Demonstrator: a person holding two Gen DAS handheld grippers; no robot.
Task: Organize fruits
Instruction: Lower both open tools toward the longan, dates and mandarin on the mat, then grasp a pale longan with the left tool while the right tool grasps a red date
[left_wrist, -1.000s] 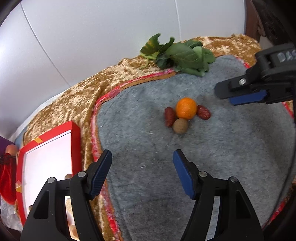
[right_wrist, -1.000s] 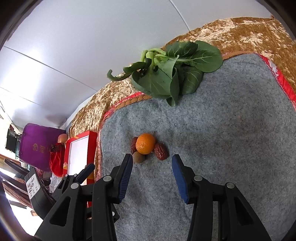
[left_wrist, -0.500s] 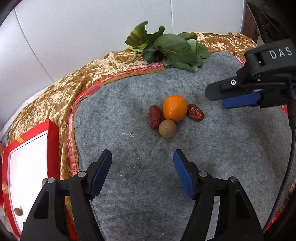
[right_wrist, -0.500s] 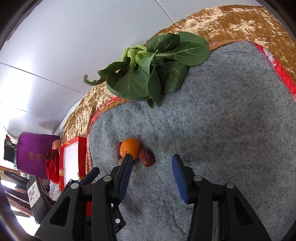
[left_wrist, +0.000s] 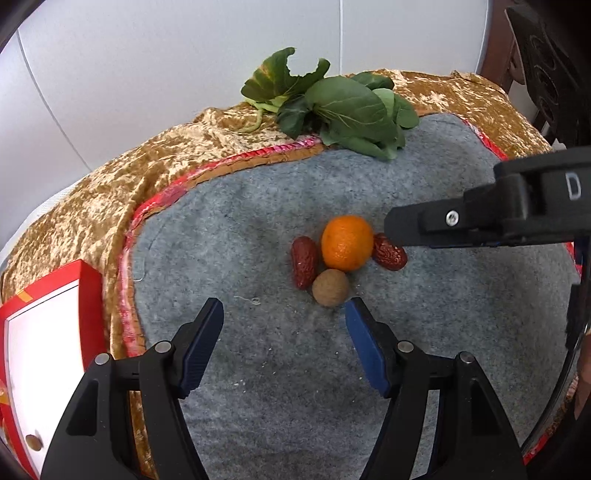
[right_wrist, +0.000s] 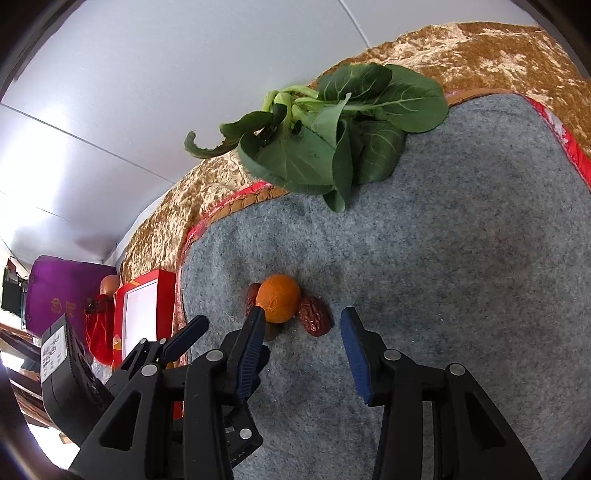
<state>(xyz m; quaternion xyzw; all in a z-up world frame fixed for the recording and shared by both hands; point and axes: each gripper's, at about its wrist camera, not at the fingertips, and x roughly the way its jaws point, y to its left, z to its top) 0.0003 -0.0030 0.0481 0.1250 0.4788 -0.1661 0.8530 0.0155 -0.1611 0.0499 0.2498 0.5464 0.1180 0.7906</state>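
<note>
An orange mandarin (left_wrist: 346, 242) sits on the grey felt mat (left_wrist: 258, 369), with a red date (left_wrist: 304, 261) on its left, a second red date (left_wrist: 389, 252) on its right and a brown round fruit (left_wrist: 330, 287) in front. My left gripper (left_wrist: 283, 314) is open and empty, just short of the brown fruit. My right gripper (right_wrist: 302, 322) is open and empty; the right date (right_wrist: 314, 319) lies between its fingertips and the mandarin (right_wrist: 277, 302) is by its left finger. The right gripper also shows from the side in the left wrist view (left_wrist: 480, 221).
Leafy greens (left_wrist: 332, 107) lie at the far edge of the mat, also in the right wrist view (right_wrist: 332, 144). A red box with a white inside (left_wrist: 40, 332) stands left of the mat on the gold cloth (left_wrist: 92, 206). A purple bag (right_wrist: 59, 295) is further left.
Both grippers have moved in toward the fruit cluster. The right gripper's fingers now reach the date and mandarin. The fruits have not moved.
</note>
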